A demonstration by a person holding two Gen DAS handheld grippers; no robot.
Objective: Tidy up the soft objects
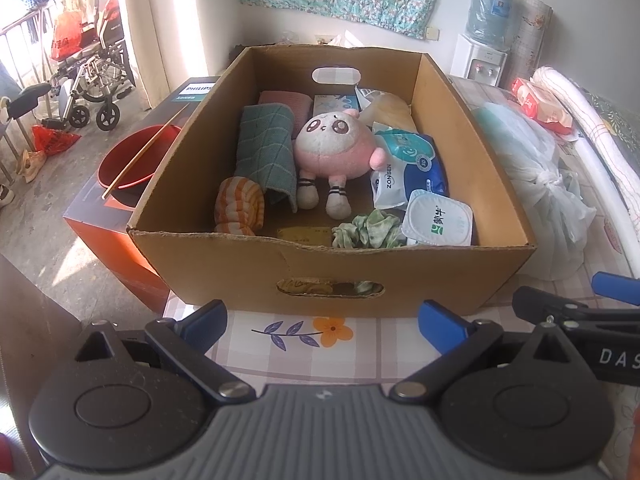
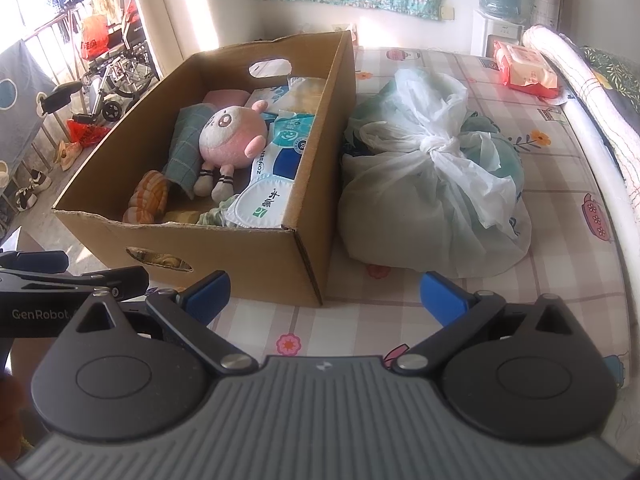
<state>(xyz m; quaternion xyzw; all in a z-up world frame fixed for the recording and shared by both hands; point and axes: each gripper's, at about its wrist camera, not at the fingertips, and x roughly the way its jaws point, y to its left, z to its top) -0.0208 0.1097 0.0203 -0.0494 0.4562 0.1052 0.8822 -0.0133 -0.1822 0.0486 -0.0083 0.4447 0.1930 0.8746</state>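
An open cardboard box (image 1: 224, 264) (image 2: 256, 264) stands on the patterned tabletop. Inside lie a pink plush doll (image 1: 334, 148) (image 2: 232, 136), a green checked cloth (image 1: 266, 152) (image 2: 186, 148), an orange striped roll (image 1: 240, 206) (image 2: 148, 196), a pink cloth (image 1: 286, 102), a green scrunchie (image 1: 366, 230), wipe packs (image 1: 416, 164) (image 2: 280, 152) and a yoghurt cup (image 1: 438, 220) (image 2: 264, 206). My left gripper (image 1: 322, 326) is open and empty in front of the box. My right gripper (image 2: 324, 294) is open and empty near the box's right front corner.
A tied white plastic bag (image 2: 436, 184) (image 1: 532, 168) lies right of the box. A red tissue pack (image 2: 524, 68) and a rolled blanket (image 2: 592, 92) sit at the far right. A red basin (image 1: 132, 160) on a Philips box, and a wheelchair (image 1: 92, 80), stand left.
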